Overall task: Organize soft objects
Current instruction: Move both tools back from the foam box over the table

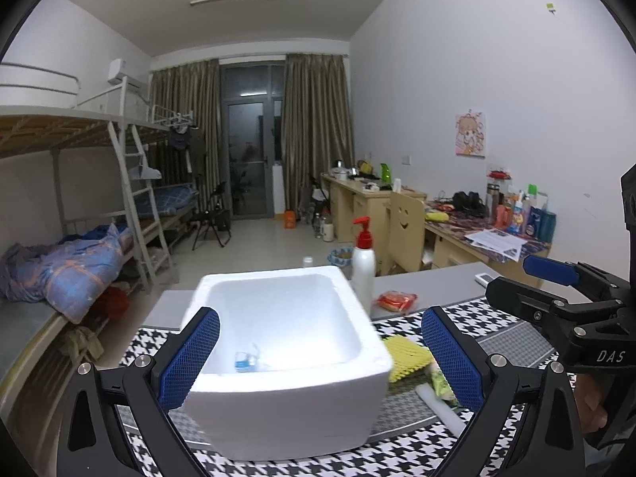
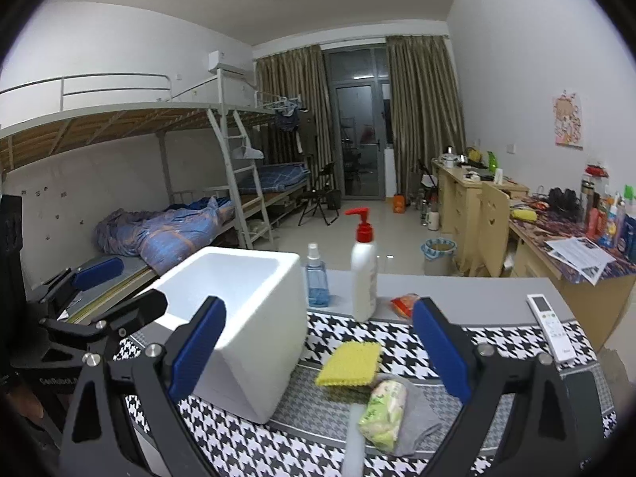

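Note:
A white foam box (image 1: 286,357) stands on the houndstooth mat (image 1: 278,467); a small clear item with blue (image 1: 246,359) lies inside. My left gripper (image 1: 322,357) is open, its fingers on either side of the box's near edge. To the box's right lie a yellow sponge (image 2: 349,363), a green-white tissue pack (image 2: 383,413), a grey cloth (image 2: 421,417) and a white foam strip (image 2: 353,437). My right gripper (image 2: 318,357) is open and empty above the sponge and pack. The box also shows in the right wrist view (image 2: 246,318).
A white pump bottle with red top (image 2: 363,274), a blue spray bottle (image 2: 317,278) and an orange-red packet (image 2: 403,304) stand behind the mat. A white remote (image 2: 550,324) lies at the right. Bunk beds (image 2: 159,218) left, cluttered desks (image 2: 556,230) right.

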Action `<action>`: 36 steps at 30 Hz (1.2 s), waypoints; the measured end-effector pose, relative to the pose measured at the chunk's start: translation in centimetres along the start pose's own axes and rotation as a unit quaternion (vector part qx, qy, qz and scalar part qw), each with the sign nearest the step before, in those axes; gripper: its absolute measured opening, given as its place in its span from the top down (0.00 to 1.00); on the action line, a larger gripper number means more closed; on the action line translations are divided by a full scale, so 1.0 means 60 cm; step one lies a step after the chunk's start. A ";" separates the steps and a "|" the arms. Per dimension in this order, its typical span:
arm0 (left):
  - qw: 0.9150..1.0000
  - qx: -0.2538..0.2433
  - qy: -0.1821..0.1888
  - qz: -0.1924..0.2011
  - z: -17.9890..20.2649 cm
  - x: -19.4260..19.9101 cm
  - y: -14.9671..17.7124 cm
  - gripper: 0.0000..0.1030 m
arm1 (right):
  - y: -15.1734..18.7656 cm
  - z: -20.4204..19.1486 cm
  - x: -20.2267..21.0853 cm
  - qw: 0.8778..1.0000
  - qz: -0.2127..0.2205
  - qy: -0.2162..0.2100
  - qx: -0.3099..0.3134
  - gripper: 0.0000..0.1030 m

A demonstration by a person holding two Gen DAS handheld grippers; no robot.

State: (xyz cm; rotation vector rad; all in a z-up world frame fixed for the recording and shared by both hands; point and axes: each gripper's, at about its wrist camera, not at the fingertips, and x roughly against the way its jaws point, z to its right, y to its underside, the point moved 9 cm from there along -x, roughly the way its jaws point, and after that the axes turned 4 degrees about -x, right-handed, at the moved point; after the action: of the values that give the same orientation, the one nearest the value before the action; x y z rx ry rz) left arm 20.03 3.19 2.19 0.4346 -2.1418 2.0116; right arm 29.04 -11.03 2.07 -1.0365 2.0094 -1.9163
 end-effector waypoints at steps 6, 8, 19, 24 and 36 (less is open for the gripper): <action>1.000 -0.008 0.021 -0.001 0.035 -0.008 -0.002 0.01 | 0.009 0.031 0.010 1.000 -0.003 0.018 -0.007 0.06; 1.000 -0.011 0.027 -0.001 0.044 -0.009 -0.002 0.01 | 0.010 0.041 0.015 1.000 -0.002 0.025 -0.010 0.06; 0.999 -0.015 0.036 -0.012 0.081 -0.026 0.000 0.01 | 0.024 0.090 0.026 0.999 -0.006 0.042 -0.014 0.06; 0.999 -0.011 0.039 -0.013 0.094 -0.032 -0.004 0.01 | 0.024 0.115 0.030 0.999 -0.009 0.047 -0.012 0.06; 0.998 -0.016 0.049 -0.020 0.140 -0.051 0.010 0.01 | 0.041 0.157 0.034 0.998 -0.026 0.057 -0.001 0.06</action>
State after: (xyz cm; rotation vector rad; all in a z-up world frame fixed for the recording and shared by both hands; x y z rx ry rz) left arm 23.37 -4.86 0.00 0.3641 -2.0881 1.9319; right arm 31.99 -20.00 -1.01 -1.0113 2.0635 -2.0456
